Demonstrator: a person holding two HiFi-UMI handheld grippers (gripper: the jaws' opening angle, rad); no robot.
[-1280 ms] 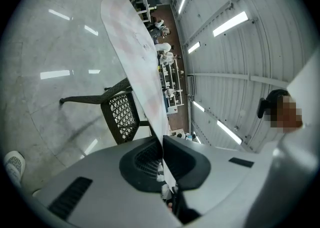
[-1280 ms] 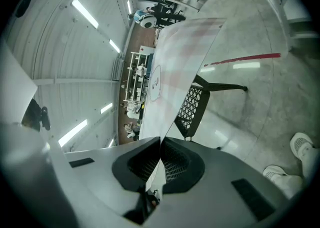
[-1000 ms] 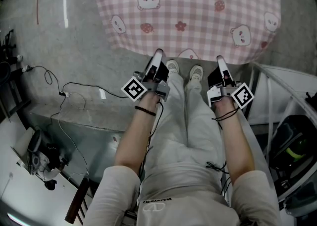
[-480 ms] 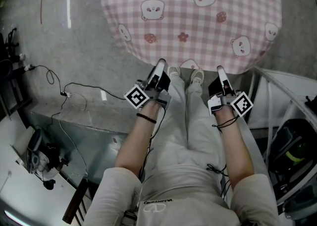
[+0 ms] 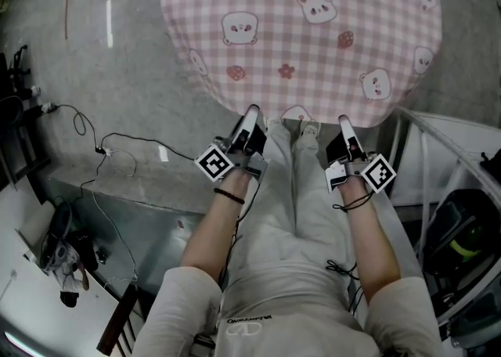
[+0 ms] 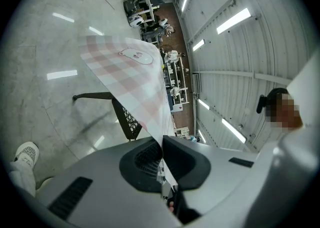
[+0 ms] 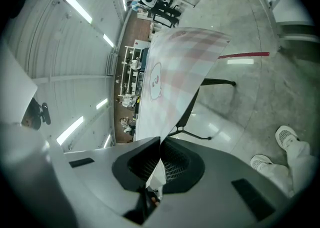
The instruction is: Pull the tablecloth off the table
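The pink checked tablecloth (image 5: pixel 301 30) with bear and rabbit prints spreads out in front of me in the head view, held up by its near edge. My left gripper (image 5: pixel 250 115) is shut on that edge at the left, my right gripper (image 5: pixel 343 124) at the right. In the left gripper view the tablecloth (image 6: pixel 137 79) runs taut up out of the shut left gripper (image 6: pixel 162 143). In the right gripper view the tablecloth (image 7: pixel 172 74) rises the same way from the shut right gripper (image 7: pixel 159 142). The dark table (image 6: pixel 125 117) shows only as a leg and latticed edge under the cloth.
The floor (image 5: pixel 133 97) is polished grey concrete. A black cable (image 5: pixel 109 148) trails across it at the left. My white shoes (image 5: pixel 301 119) peek out under the cloth's edge. A metal frame (image 5: pixel 438 144) stands at the right. Workbenches (image 6: pixel 172 79) line the far hall.
The cloth has come nearer to me and hangs lower over my shoes. In both gripper views it has swung from edge-on to wider and flatter, and more of the table leg shows.
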